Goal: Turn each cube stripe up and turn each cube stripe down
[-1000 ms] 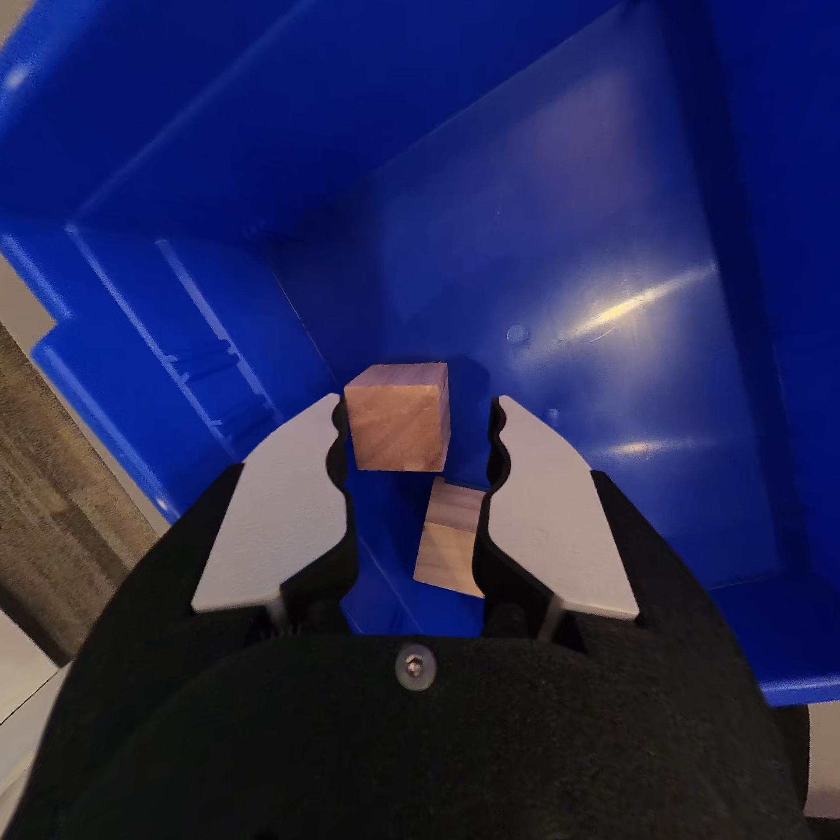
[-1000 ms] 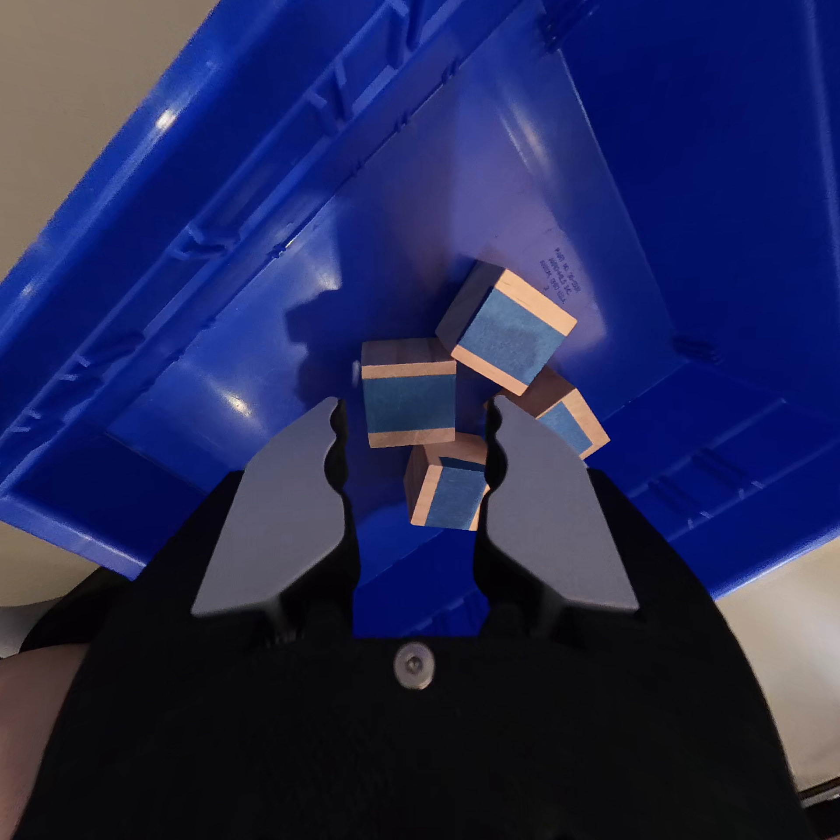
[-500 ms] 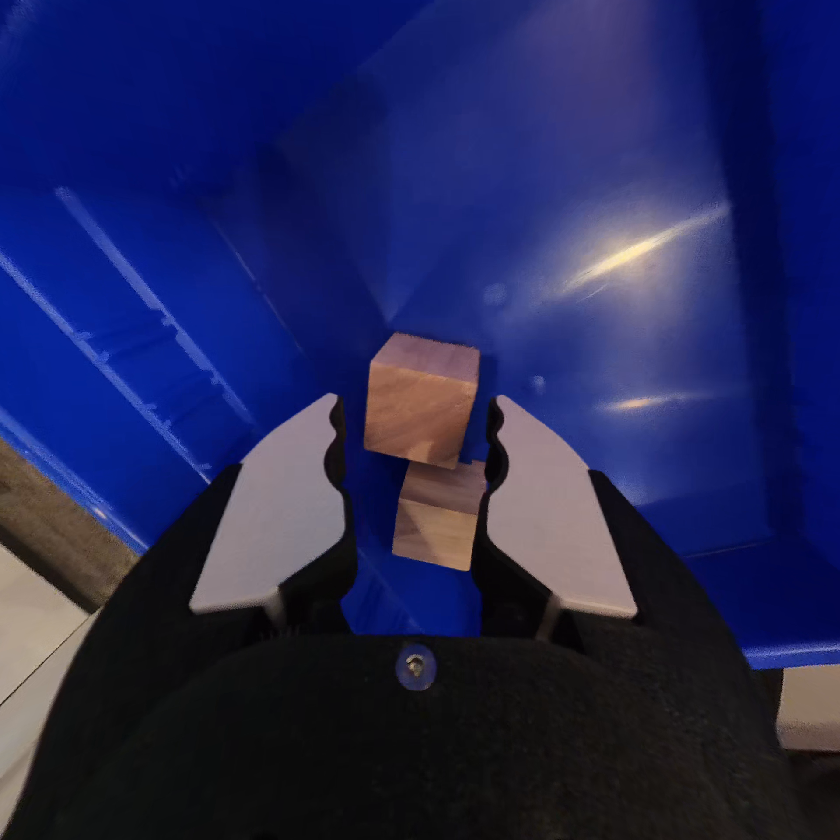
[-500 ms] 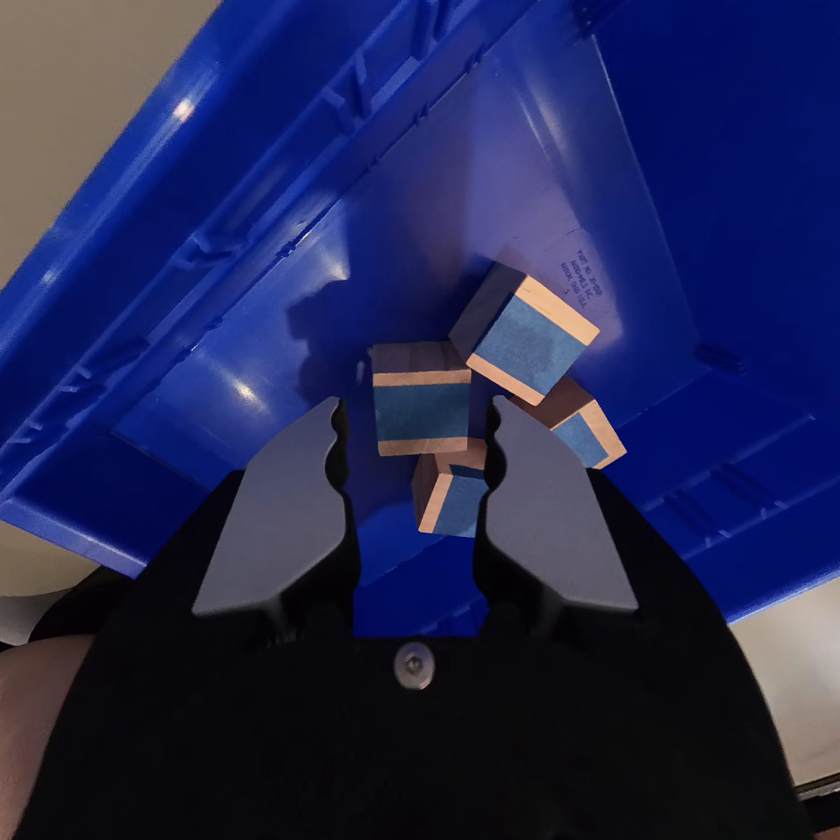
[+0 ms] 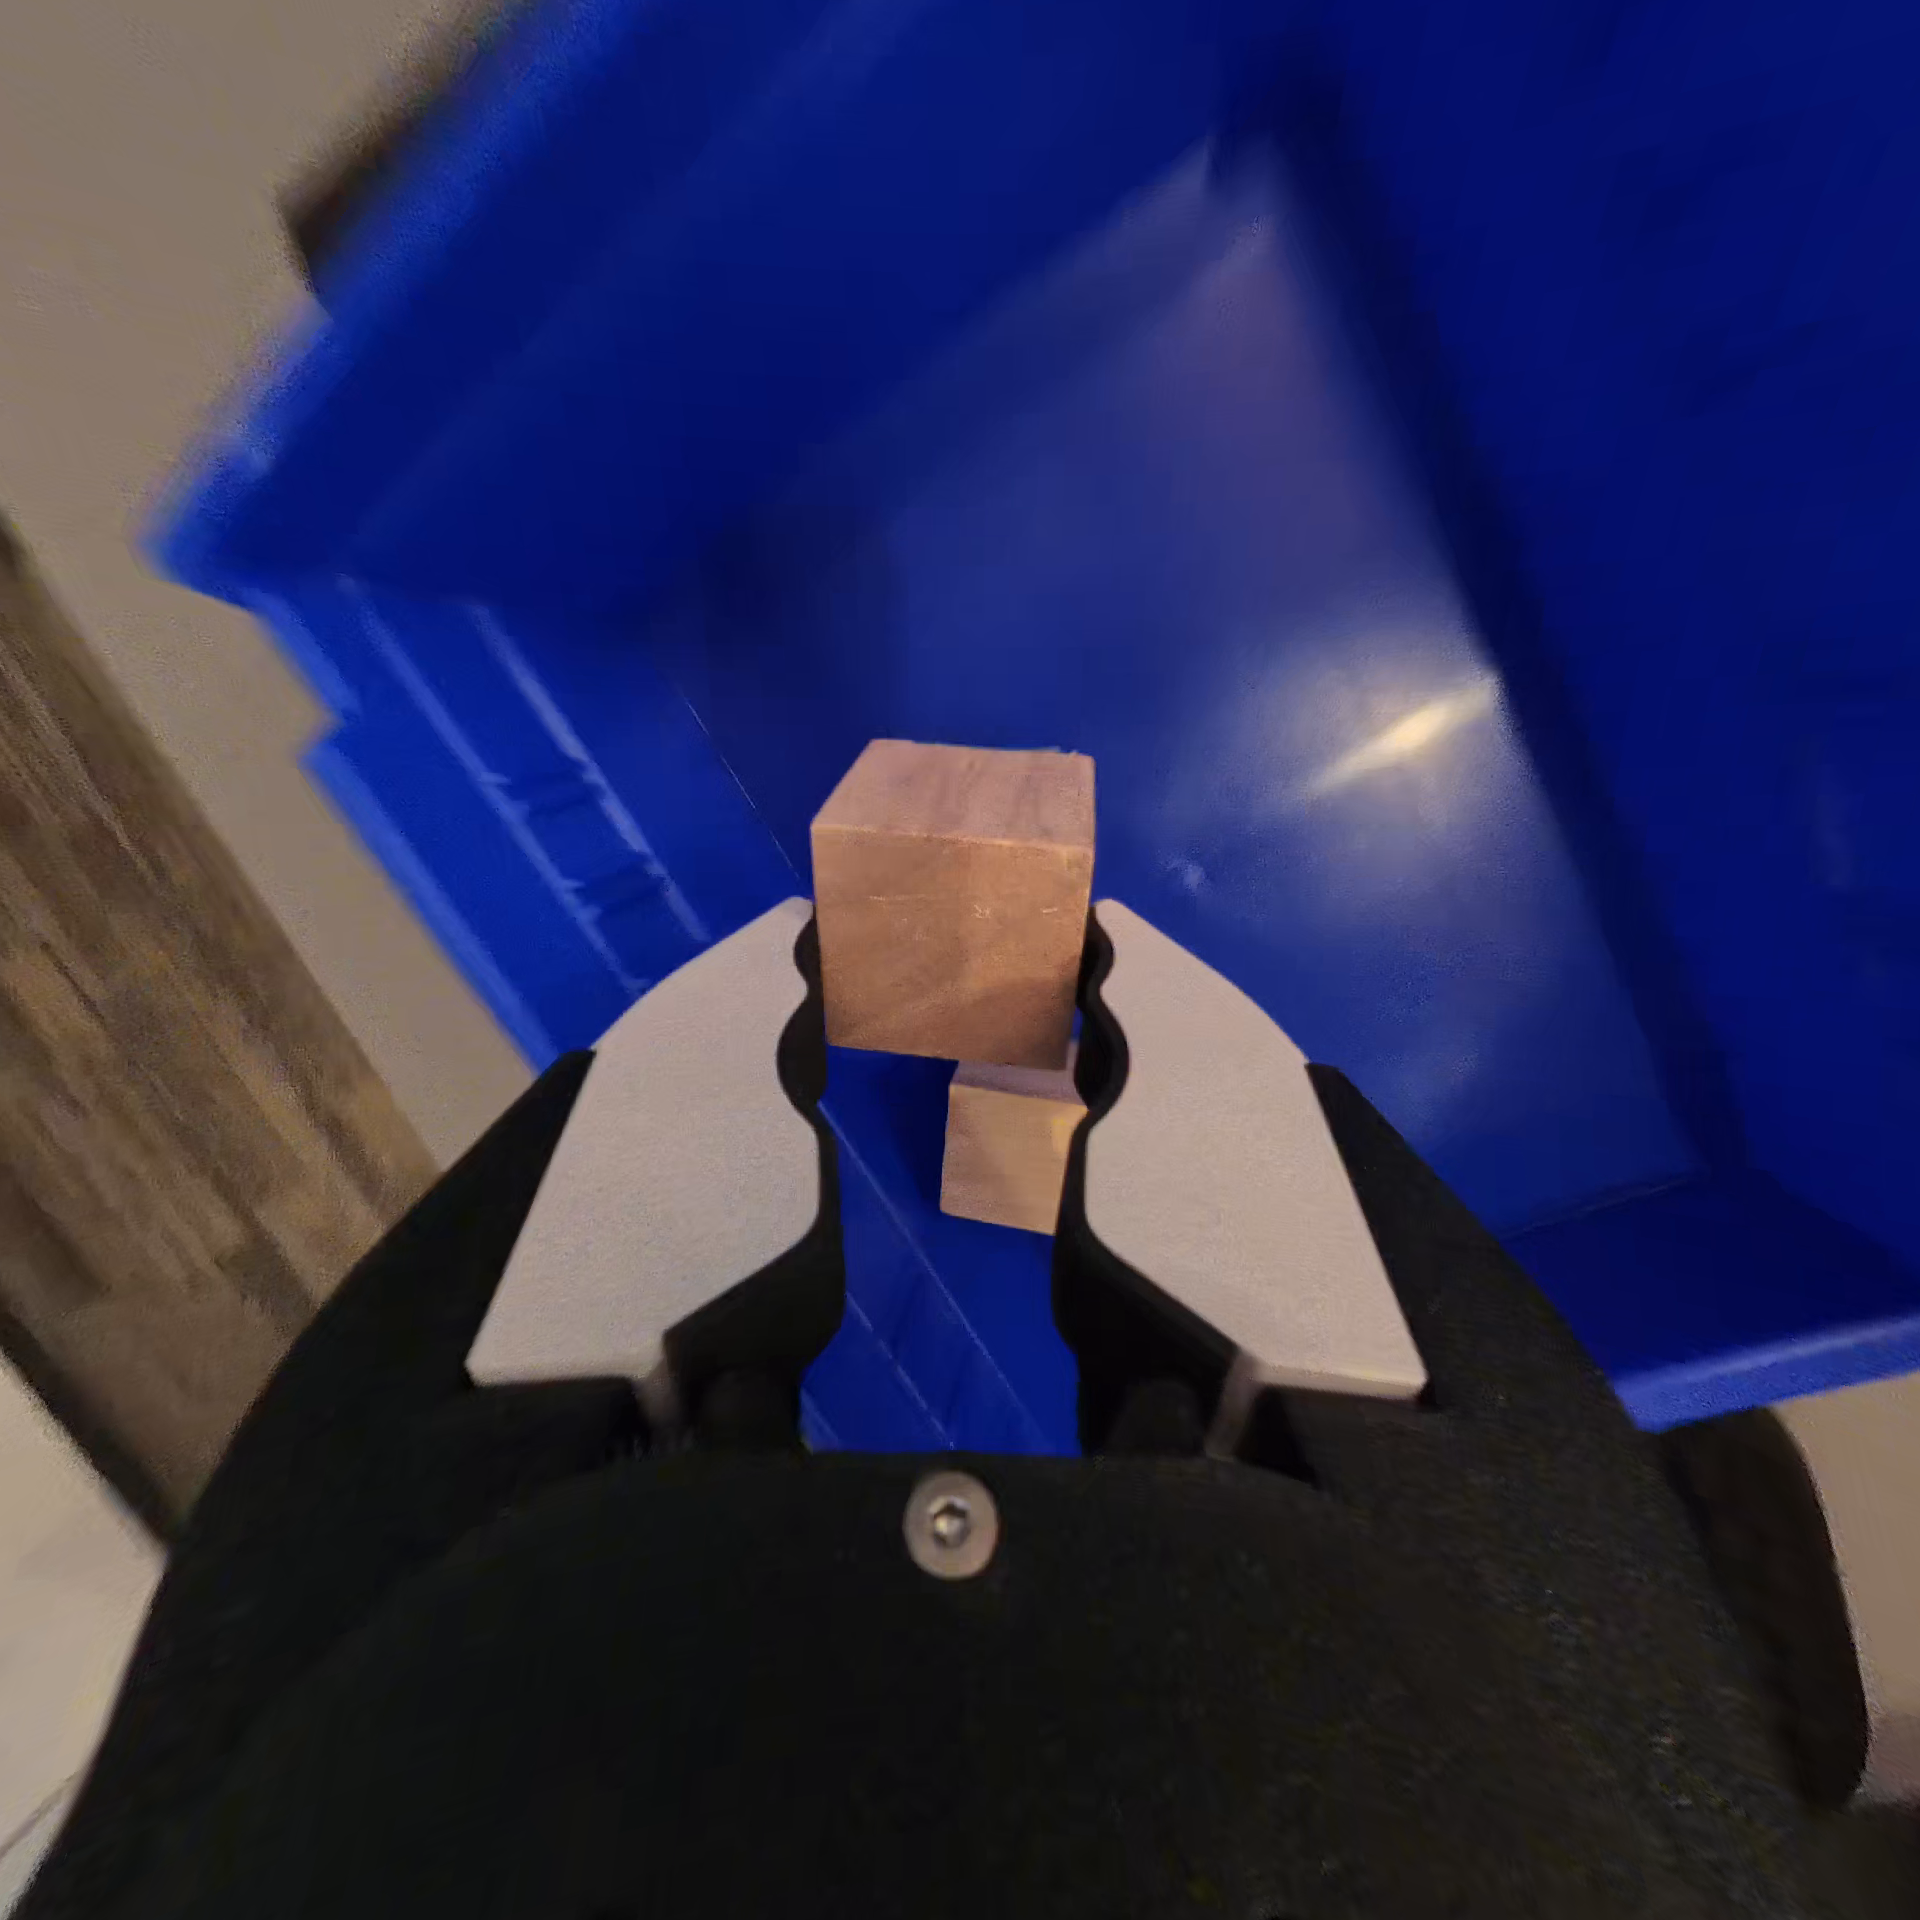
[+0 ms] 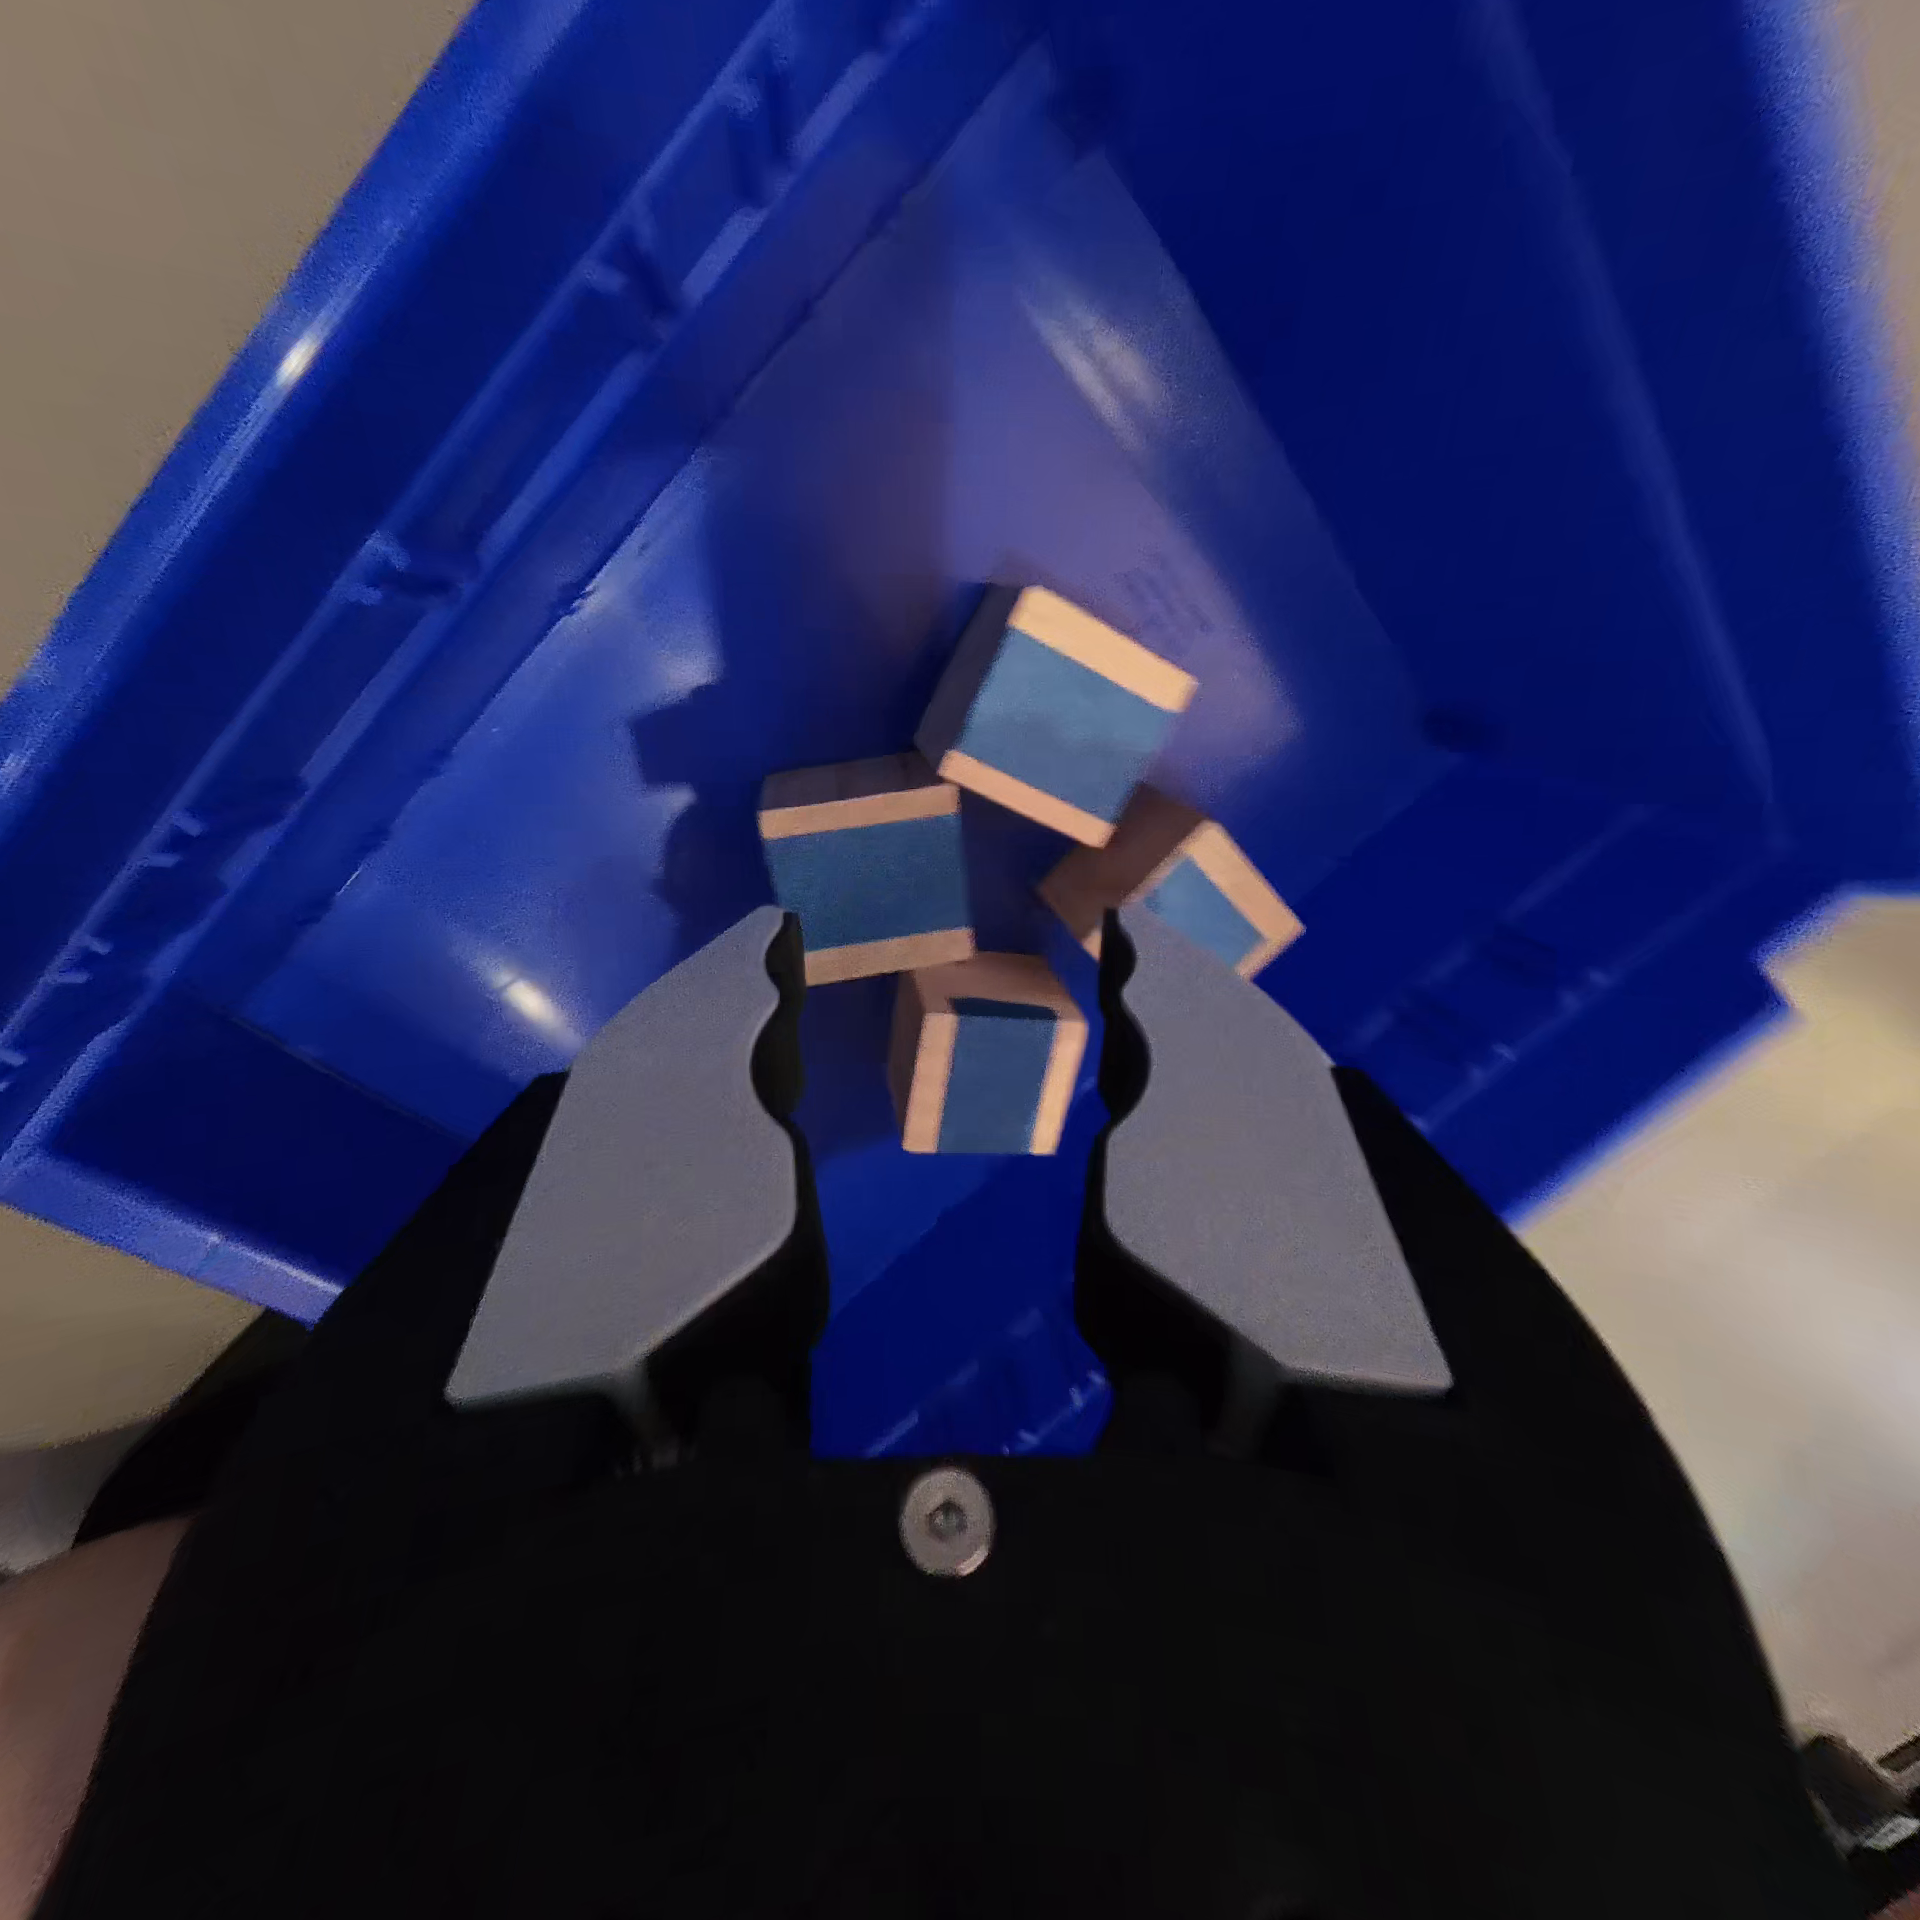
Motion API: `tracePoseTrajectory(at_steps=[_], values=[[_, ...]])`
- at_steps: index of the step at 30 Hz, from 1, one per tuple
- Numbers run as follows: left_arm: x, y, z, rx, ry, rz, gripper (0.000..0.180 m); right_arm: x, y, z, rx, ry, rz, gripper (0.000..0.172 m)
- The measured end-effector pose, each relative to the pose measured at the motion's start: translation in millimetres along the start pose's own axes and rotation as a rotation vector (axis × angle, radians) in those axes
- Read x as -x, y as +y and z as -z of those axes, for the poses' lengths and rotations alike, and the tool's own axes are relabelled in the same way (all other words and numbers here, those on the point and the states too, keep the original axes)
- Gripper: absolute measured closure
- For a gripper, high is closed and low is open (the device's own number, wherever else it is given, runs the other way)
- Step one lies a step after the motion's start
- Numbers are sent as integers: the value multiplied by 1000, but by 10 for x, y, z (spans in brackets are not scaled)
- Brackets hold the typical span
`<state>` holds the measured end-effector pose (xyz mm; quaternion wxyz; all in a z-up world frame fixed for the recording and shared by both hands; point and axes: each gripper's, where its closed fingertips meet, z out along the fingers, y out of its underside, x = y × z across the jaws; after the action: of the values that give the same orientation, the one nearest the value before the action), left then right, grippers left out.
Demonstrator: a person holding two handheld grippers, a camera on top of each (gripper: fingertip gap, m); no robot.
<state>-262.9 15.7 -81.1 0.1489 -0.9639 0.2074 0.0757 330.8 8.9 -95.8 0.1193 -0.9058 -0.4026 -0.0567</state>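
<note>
The left gripper (image 5: pixel 951 940) is clamping a plain wooden cube (image 5: pixel 951 904) by its side faces over the blue bin (image 5: pixel 1455 520), probably for turning (no stripe is showing on it). The right gripper (image 6: pixel 951 945) is hanging open above four blue-striped cubes (image 6: pixel 868 868), one lying directly between its fingers, untouched.

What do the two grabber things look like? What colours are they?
Both look alike. The left hand-held gripper has a rounded black body with a rough, matte surface, one silver screw in the middle, and two pale grey fingers with wavy black inner edges. The right hand-held gripper has the same shape, with greyer-looking fingers.
</note>
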Motion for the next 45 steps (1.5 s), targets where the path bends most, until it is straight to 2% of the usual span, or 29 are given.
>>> tracePoseTrajectory(at_steps=[2,5,7,9,12,15,17,20,22,24,28,29,32,35,38,40,42,45], values=[[-112,-239,400,-214,65,20,134,-157,-76,232,-88,101,-44,115],[-597,-591,1105,-565,329,-30,135,-311,-366,716,-300,298,-42,115],[-1040,-695,1548,-727,561,-116,135,-200,-704,1087,-509,380,20,115],[-1451,-731,1894,-824,779,-195,135,112,-1099,1486,-768,446,163,115],[-1975,-739,2216,-864,1096,-261,135,1099,-1514,1883,-1125,340,486,115],[-2411,-664,2330,-761,1377,-300,135,1806,-1665,2103,-1312,276,619,106],[-2620,-650,2344,-715,1471,-313,135,2067,-1700,2161,-1375,279,666,102],[-2832,-635,2342,-676,1540,-332,135,2286,-1714,2216,-1458,283,702,102],[-2926,-579,2372,-648,1600,-362,135,2325,-1741,2174,-1449,307,714,103],[-2982,-576,2345,-643,1596,-372,135,2319,-1766,2137,-1437,333,714,105],[-3076,-550,2288,-627,1573,-412,135,2419,-1758,2117,-1446,273,733,118],[-3092,-540,2274,-619,1566,-420,135,2425,-1755,2088,-1424,276,748,126],[-3102,-480,2320,-586,1593,-436,135,2447,-1698,2122,-1405,220,769,126],[-2958,-492,2340,-648,1511,-448,131,2154,-1560,2234,-1331,184,718,126],[-2695,-586,2311,-759,1316,-431,131,1410,-1231,2076,-1075,136,540,126],[-2535,-606,2303,-813,1197,-433,131,821,-902,1749,-852,126,364,126],[-2398,-613,2277,-841,1090,-435,131,411,-589,1367,-669,79,223,126],[-2264,-576,2257,-851,1010,-446,132,549,-126,804,-418,-269,191,125]])
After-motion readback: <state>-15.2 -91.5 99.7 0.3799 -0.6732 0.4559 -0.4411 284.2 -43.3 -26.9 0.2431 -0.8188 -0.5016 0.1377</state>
